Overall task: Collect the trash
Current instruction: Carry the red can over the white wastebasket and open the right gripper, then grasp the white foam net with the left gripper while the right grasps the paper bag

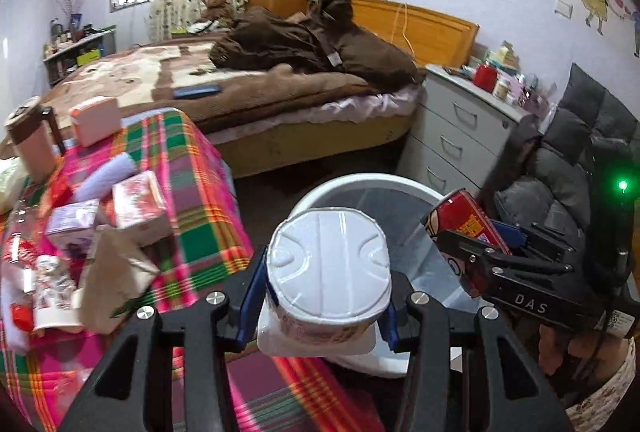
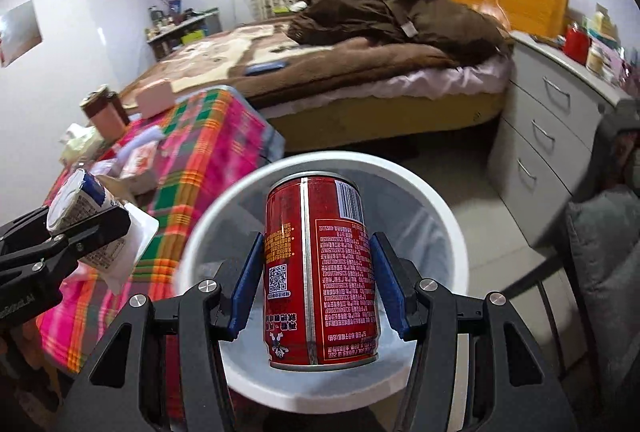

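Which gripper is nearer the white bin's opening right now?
Right. The right gripper holds the red can directly over the white bin; the left gripper, holding the white cup, sits at its rim beside the table.

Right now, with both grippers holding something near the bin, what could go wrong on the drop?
1. The right gripper holds the red can over the white bin, but its bottom hangs near the near rim; released now, it might clip the rim.
2. The left gripper holds the white cup close to the plaid table edge, seemingly short of the bin's opening, so it may miss.
3. The grippers are close and could collide.
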A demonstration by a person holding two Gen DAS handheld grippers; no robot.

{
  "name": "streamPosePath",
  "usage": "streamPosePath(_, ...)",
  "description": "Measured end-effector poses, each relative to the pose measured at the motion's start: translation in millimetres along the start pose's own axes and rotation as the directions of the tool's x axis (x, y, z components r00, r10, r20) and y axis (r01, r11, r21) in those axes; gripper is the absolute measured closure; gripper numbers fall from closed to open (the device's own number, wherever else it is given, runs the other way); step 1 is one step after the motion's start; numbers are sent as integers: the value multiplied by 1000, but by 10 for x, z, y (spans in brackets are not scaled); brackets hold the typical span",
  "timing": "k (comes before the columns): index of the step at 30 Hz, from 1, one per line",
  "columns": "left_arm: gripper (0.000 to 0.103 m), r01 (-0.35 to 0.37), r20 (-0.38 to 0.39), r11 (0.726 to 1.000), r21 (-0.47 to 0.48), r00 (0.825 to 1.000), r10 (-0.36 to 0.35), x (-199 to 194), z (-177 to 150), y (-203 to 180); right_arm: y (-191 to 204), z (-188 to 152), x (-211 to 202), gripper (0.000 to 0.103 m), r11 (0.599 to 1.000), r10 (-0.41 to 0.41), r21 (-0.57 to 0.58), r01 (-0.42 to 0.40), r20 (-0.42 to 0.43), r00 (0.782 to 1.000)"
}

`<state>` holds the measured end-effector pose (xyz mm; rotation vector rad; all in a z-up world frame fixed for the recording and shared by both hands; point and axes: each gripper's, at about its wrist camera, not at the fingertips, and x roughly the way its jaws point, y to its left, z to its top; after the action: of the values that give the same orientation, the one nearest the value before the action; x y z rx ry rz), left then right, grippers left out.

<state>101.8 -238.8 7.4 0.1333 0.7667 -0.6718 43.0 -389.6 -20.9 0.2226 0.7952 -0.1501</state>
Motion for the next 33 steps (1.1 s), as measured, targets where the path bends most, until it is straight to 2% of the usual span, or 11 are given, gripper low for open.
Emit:
streamPosePath(3, 53, 28, -21, 1000, -2, 999, -28, 108, 1, -72, -110, -8, 75, 48, 1000, -24, 14, 25, -23, 999)
streamPosePath(6, 53, 5, -18, 1000, 15, 1000, -5, 165, 8, -126, -183, -26, 121, 48, 999, -37, 20, 38, -46, 998)
streamPosePath(9, 52, 17, -35, 1000, 5, 999, -17, 241, 13, -131, -247, -39, 161, 48, 999, -32, 31, 34, -56, 998)
streamPosePath(12, 38, 19, -29, 1000, 8, 999, -19, 248, 6, -149, -301, -47, 184, 47, 998, -39, 47, 42, -54, 998)
streamPosePath(16, 37, 14, -27, 1000, 9, 1000, -14, 239, 4, -134, -319, -29, 149, 39, 999, -34, 39, 36, -31, 999)
streamPosePath(22, 32, -3, -1, 1000, 7, 1000, 3, 92, -19, -84, -285, -16, 59, 39, 998, -37, 40, 38, -4, 999)
streamPosePath(33, 32, -68, 55, 996, -52, 996, 71, -317, -121, 195, -38, 16, -92, 39, 1000, -1, 9, 1, 51, 999)
